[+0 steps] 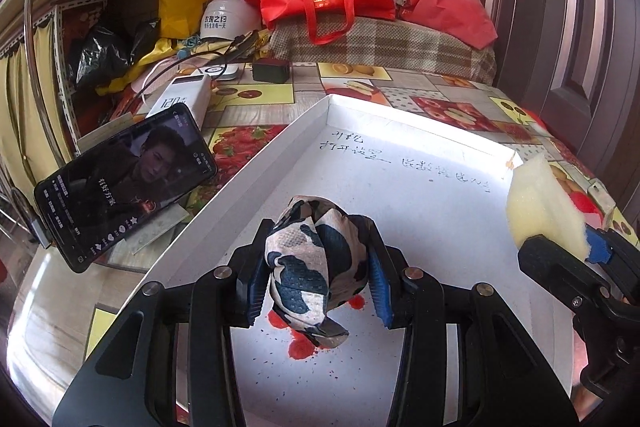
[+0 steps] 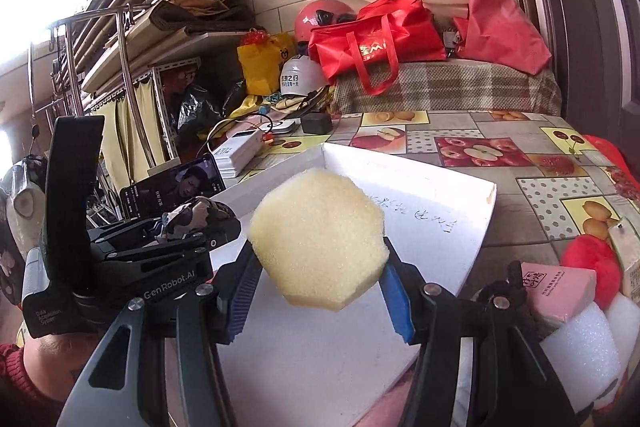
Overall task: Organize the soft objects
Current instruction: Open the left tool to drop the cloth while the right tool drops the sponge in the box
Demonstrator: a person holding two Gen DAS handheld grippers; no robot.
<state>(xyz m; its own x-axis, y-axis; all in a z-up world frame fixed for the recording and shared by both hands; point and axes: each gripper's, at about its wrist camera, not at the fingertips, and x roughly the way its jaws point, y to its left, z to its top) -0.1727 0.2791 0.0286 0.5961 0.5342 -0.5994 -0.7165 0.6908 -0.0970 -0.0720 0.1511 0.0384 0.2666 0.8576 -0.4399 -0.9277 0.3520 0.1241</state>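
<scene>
Two tools loaded, both over the white tray [image 1: 308, 131]. Left tool [image 1: 316, 267] clamps a camo cloth bundle [image 1: 314, 259] above the tray's red stains [image 1: 300, 343]. Right tool [image 2: 320, 287] pinches a yellow sponge [image 2: 320, 239] near the tray's right edge.

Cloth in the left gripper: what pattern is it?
Camouflage-style blotches of black, grey-blue and cream on the cloth; clearest in the left wrist view.

Both your wrist cameras look forward, close over the white tray [image 1: 304, 131] [image 2: 472, 227], sharing it and the far clutter.
</scene>
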